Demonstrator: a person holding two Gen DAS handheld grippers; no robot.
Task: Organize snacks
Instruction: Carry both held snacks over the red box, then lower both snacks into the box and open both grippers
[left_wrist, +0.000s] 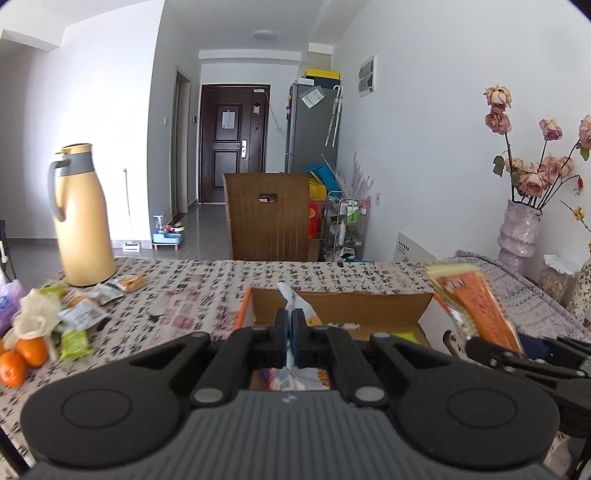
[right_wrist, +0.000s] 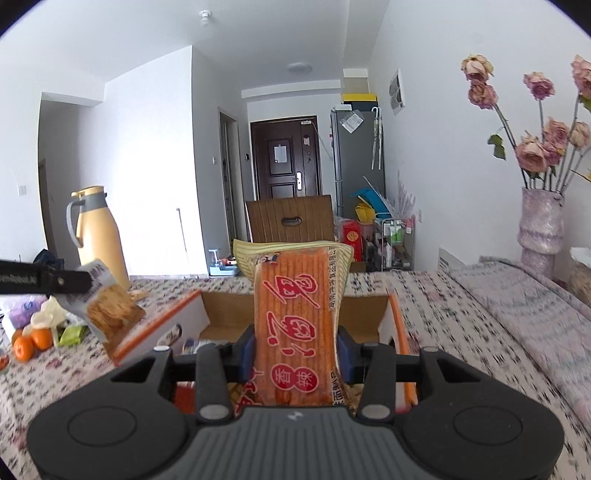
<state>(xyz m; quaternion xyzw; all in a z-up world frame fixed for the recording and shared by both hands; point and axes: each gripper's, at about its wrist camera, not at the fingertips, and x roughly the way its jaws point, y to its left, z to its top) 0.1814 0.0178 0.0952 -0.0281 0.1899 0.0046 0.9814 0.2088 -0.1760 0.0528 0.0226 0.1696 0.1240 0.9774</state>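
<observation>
An open cardboard box (left_wrist: 347, 306) with orange edges lies on the patterned tablecloth; it also shows in the right wrist view (right_wrist: 229, 314). My left gripper (left_wrist: 290, 332) is shut on a small white snack packet (left_wrist: 295, 299) over the box's near left part; the same packet (right_wrist: 107, 306) shows at the left of the right wrist view. My right gripper (right_wrist: 295, 354) is shut on a tall orange spicy-strip packet (right_wrist: 295, 314), upright above the box; it shows at the right of the left wrist view (left_wrist: 472, 306).
A yellow thermos jug (left_wrist: 83, 218) stands at the back left. Loose snack packets (left_wrist: 81, 314) and oranges (left_wrist: 22, 358) lie at the left. A vase of dried roses (left_wrist: 517, 229) stands at the right. A wooden chair back (left_wrist: 267, 218) is beyond the table.
</observation>
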